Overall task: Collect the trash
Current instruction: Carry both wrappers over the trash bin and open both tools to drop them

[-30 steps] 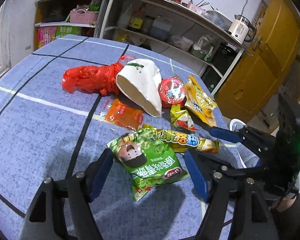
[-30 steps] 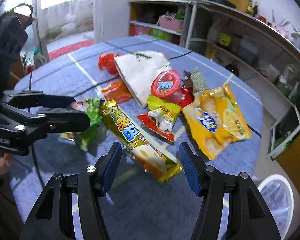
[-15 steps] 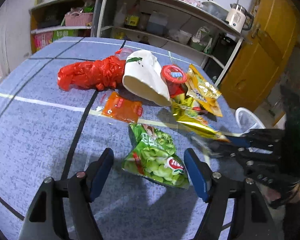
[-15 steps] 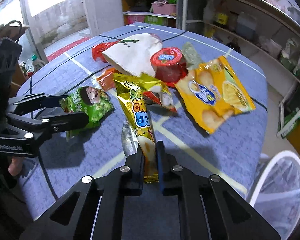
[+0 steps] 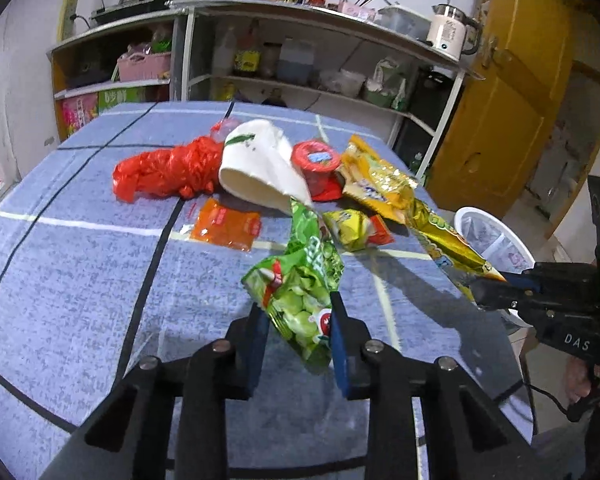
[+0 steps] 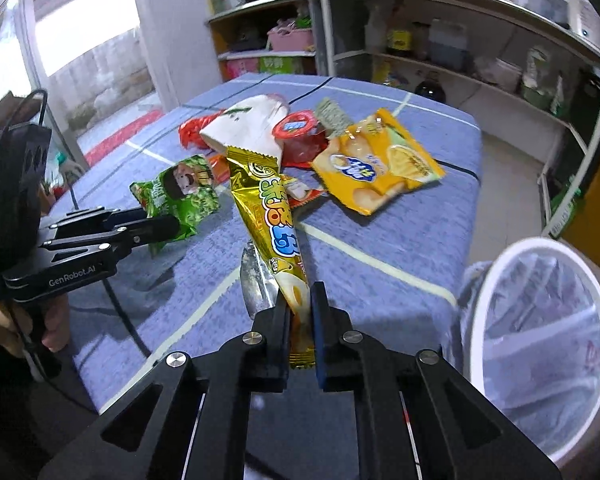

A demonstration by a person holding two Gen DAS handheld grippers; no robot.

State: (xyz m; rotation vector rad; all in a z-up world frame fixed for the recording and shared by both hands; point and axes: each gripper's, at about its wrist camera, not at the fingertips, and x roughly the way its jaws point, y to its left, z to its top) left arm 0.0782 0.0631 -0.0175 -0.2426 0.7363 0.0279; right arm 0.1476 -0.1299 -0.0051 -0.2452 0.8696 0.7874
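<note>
Green snack wrapper (image 5: 300,280) is seen clamped between the blue pads of the left tongs (image 5: 296,320) at the lower centre of the left wrist view, lifted off the blue cloth of the bench (image 5: 80,280). At the right edge, the right tongs (image 5: 496,280) are closed on the end of a gold wrapper (image 5: 444,236), which stretches up and left toward the pile. In the middle of the frame a red plastic bag (image 5: 164,172), a white paper bag (image 5: 260,168), a red-lidded cup (image 5: 314,158), a yellow chip bag (image 5: 376,184) and an orange sachet (image 5: 226,224) are laid on the bench. A white-rimmed bin (image 5: 496,236) is glimpsed beyond the bench edge at the right.

In the right wrist view, the gold wrapper (image 6: 272,224) is gripped at its lower end by the right tongs (image 6: 300,312) at the bottom centre. The left tongs (image 6: 152,220) are shown at the left, closed on the green snack wrapper (image 6: 180,196). The yellow chip bag (image 6: 376,168) is seen at the upper centre, and the bin (image 6: 540,332) fills the lower right.
</note>
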